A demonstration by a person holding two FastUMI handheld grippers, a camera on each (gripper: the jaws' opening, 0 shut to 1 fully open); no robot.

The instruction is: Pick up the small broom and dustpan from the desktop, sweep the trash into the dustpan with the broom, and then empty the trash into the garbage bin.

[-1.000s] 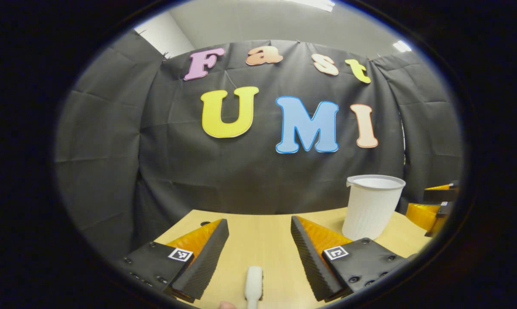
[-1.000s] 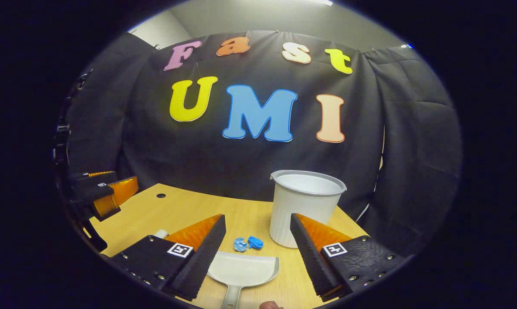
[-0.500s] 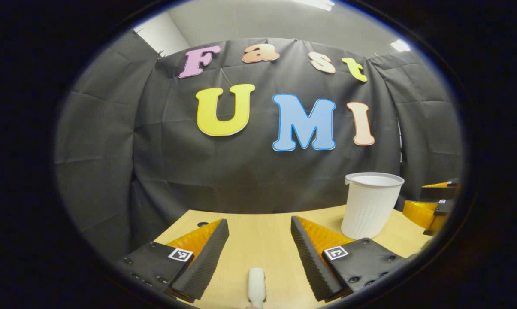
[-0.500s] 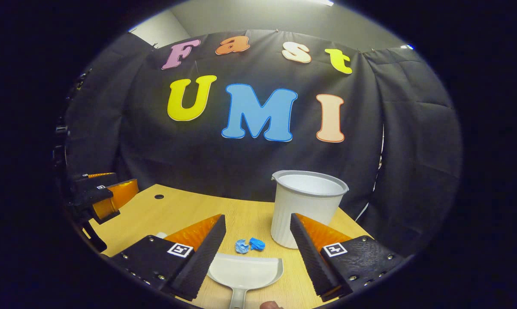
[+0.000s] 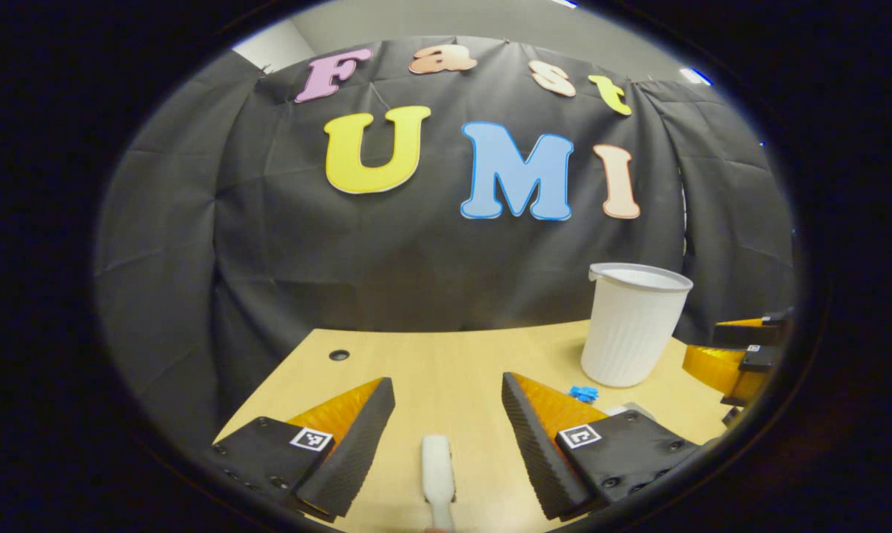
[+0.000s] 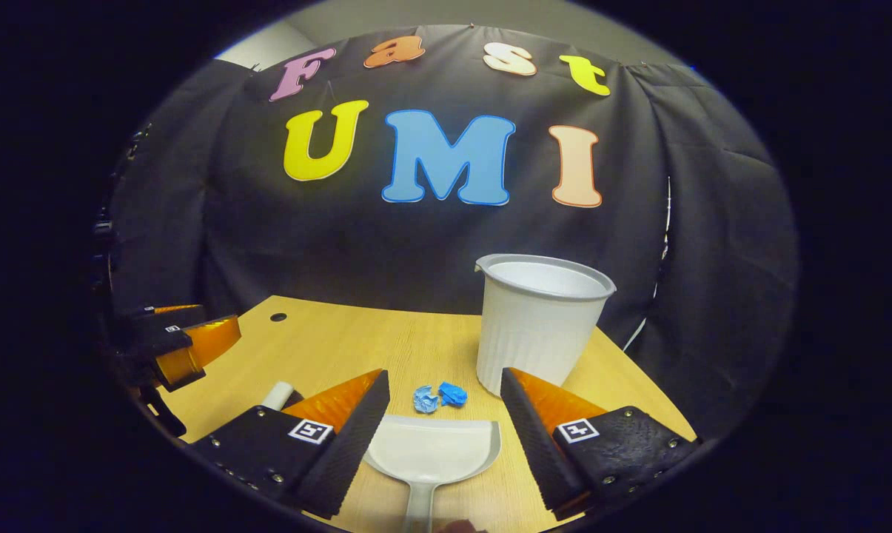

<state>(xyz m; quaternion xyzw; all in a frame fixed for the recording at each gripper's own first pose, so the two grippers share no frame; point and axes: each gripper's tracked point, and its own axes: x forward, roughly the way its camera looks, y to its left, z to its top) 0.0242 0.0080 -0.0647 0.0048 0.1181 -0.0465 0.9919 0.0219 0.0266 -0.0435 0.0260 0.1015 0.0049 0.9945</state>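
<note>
White dustpan point(image 6: 432, 453) and broom point(image 5: 437, 474) lie between wide-open, empty right tongs point(image 6: 444, 422) and left tongs point(image 5: 448, 426).

On the desktop point(image 6: 327, 348), the trash point(image 6: 440, 396) lies just left of the garbage bin's point(image 6: 542, 322) base. The dustpan point(image 6: 432, 453) lies just before the trash (apart from it). The broom point(image 5: 438, 477) lies well left of the bin.

White dustpan point(image 6: 432, 453) lies flat, blue trash point(image 6: 440, 396) just beyond, white bin point(image 6: 540, 322) upright.
</note>
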